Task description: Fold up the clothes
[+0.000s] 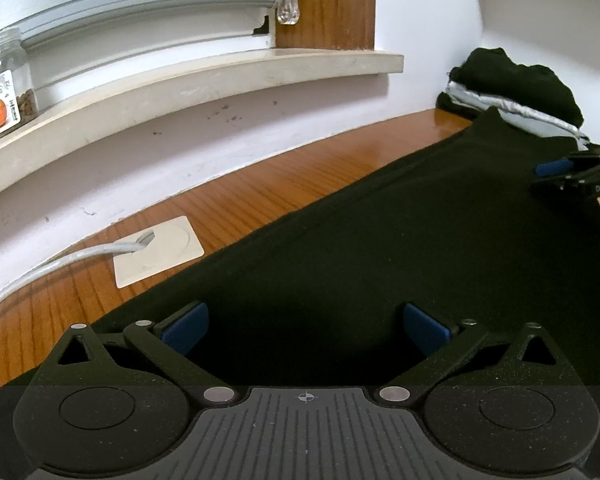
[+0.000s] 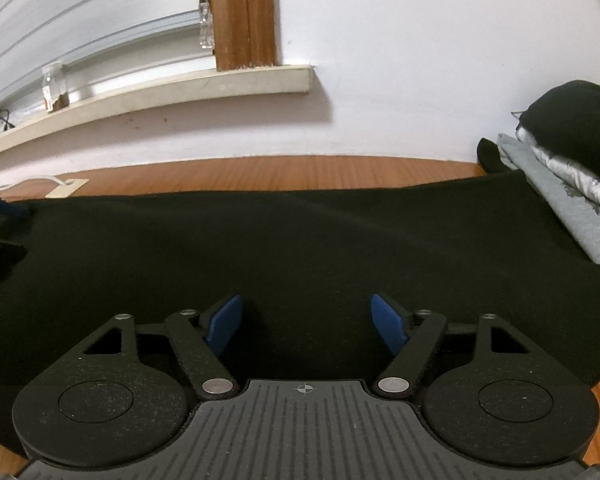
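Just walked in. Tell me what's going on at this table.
A person is folding clothes with two handheld grippers. A black garment lies spread flat on the wooden table. The left gripper and right gripper both sit over its near part, jaws open, gripping nothing. No fold of this piece shows yet. A stack of folded clothes sits at the right by the wall.

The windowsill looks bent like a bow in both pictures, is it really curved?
Lens distortion, most likely: the left wrist view bows the windowsill strongly, the right wrist view bends it less and also curves the wooden table; both views darken the corners.
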The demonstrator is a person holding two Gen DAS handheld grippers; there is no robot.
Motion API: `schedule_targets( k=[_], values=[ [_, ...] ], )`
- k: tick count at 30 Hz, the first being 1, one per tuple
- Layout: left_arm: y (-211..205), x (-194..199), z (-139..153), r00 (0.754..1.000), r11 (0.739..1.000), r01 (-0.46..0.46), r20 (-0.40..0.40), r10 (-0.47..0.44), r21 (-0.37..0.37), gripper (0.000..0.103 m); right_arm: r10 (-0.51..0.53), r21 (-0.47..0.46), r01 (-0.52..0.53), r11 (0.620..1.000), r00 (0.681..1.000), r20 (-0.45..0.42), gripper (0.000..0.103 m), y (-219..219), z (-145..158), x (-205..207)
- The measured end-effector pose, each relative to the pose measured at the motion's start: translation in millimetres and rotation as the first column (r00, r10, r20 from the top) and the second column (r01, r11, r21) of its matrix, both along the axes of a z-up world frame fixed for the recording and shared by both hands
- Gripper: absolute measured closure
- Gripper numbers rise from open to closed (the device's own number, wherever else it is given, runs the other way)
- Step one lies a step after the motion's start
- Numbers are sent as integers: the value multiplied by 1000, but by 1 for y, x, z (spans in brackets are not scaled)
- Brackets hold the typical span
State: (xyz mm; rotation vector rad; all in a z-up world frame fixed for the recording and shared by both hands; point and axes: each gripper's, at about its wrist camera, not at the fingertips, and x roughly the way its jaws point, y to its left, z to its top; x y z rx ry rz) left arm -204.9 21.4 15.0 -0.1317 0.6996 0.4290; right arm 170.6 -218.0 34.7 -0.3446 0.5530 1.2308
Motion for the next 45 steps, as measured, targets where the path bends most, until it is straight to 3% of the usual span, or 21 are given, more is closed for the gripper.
schedule_targets(
  k=[11,16,18,20,24,28,30,34,36,37,38,42,45],
  values=[
    [0,0,0,1000,1000,-5,2,5,-5,0,-8,1,8,1000,1000,-1,30,0,1,1],
    [-1,1,0,1000,1000,-6,0,6,0,0,-57,64,59,996,998,-23,31,-11,4,7],
    [-1,3,1,1000,1000,-21,-4,21,-11,0,-111,127,117,985,992,-56,36,-26,6,13],
    [-3,3,9,999,999,-31,20,32,-44,0,-171,160,181,970,982,-74,54,-49,9,21],
    [-10,-1,28,985,987,19,174,9,-159,0,-285,199,306,931,950,-125,55,-93,6,45],
    [-19,10,30,969,977,13,245,40,-211,0,-382,217,419,882,904,-192,55,-128,0,72],
    [-20,17,25,967,975,10,251,47,-222,0,-424,221,470,855,877,-225,55,-143,-3,86],
    [-20,27,6,979,975,-3,196,47,-220,0,-458,194,501,843,859,-227,57,-133,-10,109],
    [-21,28,-2,984,981,-12,169,46,-196,0,-474,180,510,841,855,-212,68,-124,-12,117],
    [-21,27,-2,983,981,-3,180,38,-194,0,-475,185,512,839,855,-209,82,-122,-13,119],
    [-22,26,-1,982,981,5,188,32,-194,0,-479,195,514,835,855,-201,89,-123,-13,119],
    [-20,24,-2,981,977,5,189,36,-214,0,-450,295,477,828,879,-158,89,-122,-5,113],
    [-20,24,-1,981,976,6,193,37,-219,0,-470,230,497,837,867,-163,85,-111,-8,122]
  ],
)
